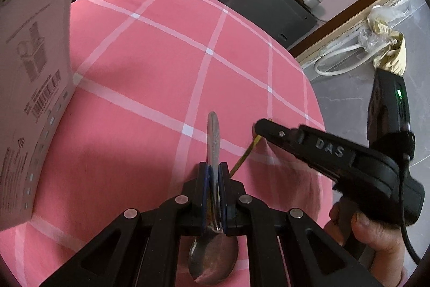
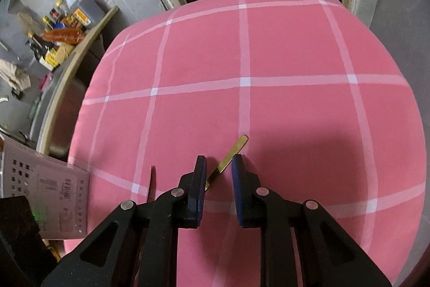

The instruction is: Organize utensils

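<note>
My left gripper [image 1: 213,166] is shut on a steel spoon [image 1: 213,136]. Its handle points forward over the pink checked cloth [image 1: 161,58] and its bowl hangs back toward the camera. My right gripper [image 2: 219,158], held by a hand [image 1: 368,230], stands just right of it [image 1: 259,127]. A thin gold utensil handle [image 2: 233,152] runs slantwise between the blue pads [image 2: 237,179], which stand apart from it and show no press on it. The same gold handle [image 1: 246,152] shows in the left wrist view. The spoon handle [image 2: 152,179] appears edge-on in the right wrist view.
A pale container with square holes and a printed barcode label [image 1: 35,71] stands at the cloth's left edge [image 2: 53,192]. The table drops off to grey floor all round. A shelf of bottles and packets [image 2: 61,26] lies beyond the left edge, and a white hose [image 1: 341,55] to the right.
</note>
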Demonstrator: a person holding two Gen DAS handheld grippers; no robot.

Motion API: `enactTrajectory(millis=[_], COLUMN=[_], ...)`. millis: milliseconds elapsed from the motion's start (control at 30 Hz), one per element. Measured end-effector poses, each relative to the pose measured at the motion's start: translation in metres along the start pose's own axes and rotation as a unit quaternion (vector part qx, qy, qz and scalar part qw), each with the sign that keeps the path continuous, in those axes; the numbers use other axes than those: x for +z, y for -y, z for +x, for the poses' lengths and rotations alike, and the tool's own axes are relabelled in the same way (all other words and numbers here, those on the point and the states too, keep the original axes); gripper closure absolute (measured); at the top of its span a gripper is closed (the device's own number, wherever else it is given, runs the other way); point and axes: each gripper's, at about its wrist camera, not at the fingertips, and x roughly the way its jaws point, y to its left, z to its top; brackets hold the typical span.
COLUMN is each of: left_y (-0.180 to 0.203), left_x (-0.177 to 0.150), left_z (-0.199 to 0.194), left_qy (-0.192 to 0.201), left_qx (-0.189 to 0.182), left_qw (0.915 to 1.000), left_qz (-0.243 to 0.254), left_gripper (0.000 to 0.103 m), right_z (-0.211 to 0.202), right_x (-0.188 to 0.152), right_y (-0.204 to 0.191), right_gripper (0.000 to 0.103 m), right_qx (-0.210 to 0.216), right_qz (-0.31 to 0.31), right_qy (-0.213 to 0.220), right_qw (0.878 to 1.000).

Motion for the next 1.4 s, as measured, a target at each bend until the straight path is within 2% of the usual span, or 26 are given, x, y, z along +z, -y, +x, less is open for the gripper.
enactTrajectory(millis=[133, 233, 400, 500, 633, 700, 767, 833, 1033, 1100, 1133, 1167, 1233, 1333, 1400], left_y=[-0.003, -0.005, -0.007, -0.009, -0.012, -0.014, -0.015, -0.019, -0.026, -0.029, -0.03, -0.029, -0.029, -0.029, -0.029], left_x=[-0.003, -0.008, -0.027, -0.033, -0.035, -0.037, -0.041, -0.047, -0.056, -0.057, -0.058, -0.059, -0.06, -0.06, -0.061], left_z=[-0.003, -0.008, -0.018, -0.025, -0.033, -0.038, -0.042, -0.045, -0.054, -0.055, -0.056, -0.057, -0.058, -0.06, -0.061], left_qy=[-0.001, -0.007, -0.023, -0.027, -0.024, -0.021, -0.02, -0.023, -0.022, -0.022, -0.023, -0.023, -0.026, -0.031, -0.036], left_qx=[-0.004, -0.004, -0.002, -0.002, 0.006, 0.009, 0.011, 0.013, 0.005, 0.003, 0.001, 0.001, -0.001, -0.002, -0.001], left_qw=[0.9999, 0.9999, 0.9997, 0.9995, 0.9996, 0.9995, 0.9995, 0.9994, 0.9995, 0.9994, 0.9994, 0.9994, 0.9995, 0.9994, 0.9993], left_qz=[-0.009, -0.014, -0.012, -0.013, -0.016, -0.02, -0.021, -0.022, -0.024, -0.025, -0.025, -0.025, -0.02, -0.012, -0.005], left_gripper=[0.095, 0.095, 0.095, 0.095, 0.095, 0.095, 0.095, 0.095, 0.095, 0.095, 0.095, 0.095, 0.095, 0.095, 0.095], right_z=[-0.003, -0.008, -0.016, -0.018, -0.017, -0.017, -0.019, -0.017, -0.017, -0.016, -0.016, -0.018, -0.019, -0.024, -0.027], right_x=[-0.001, -0.003, -0.013, -0.019, -0.029, -0.033, -0.034, -0.037, -0.029, -0.026, -0.026, -0.026, -0.023, -0.016, -0.016], right_y=[-0.003, 0.006, 0.02, 0.031, 0.044, 0.039, 0.028, 0.019, -0.013, -0.021, -0.026, -0.028, -0.026, -0.007, -0.001], right_gripper=[0.094, 0.102, 0.102, 0.102, 0.1, 0.096, 0.084, 0.081, 0.078, 0.078, 0.081, 0.092, 0.095, 0.101, 0.103], right_qx=[-0.02, 0.014, 0.057, 0.093, 0.118, 0.114, 0.1, 0.084, -0.021, -0.032, -0.036, -0.045, -0.032, 0.019, 0.029], right_qz=[-0.042, -0.048, -0.048, -0.011, 0.054, 0.064, 0.058, 0.053, 0.003, -0.003, -0.007, -0.012, -0.001, 0.036, 0.04], right_qy=[0.004, -0.016, -0.055, -0.055, -0.047, -0.041, -0.032, -0.028, -0.024, -0.031, -0.033, -0.038, -0.048, -0.079, -0.097], right_qw=[0.999, 0.999, 0.996, 0.994, 0.99, 0.991, 0.993, 0.995, 1.0, 0.999, 0.999, 0.998, 0.998, 0.996, 0.994])
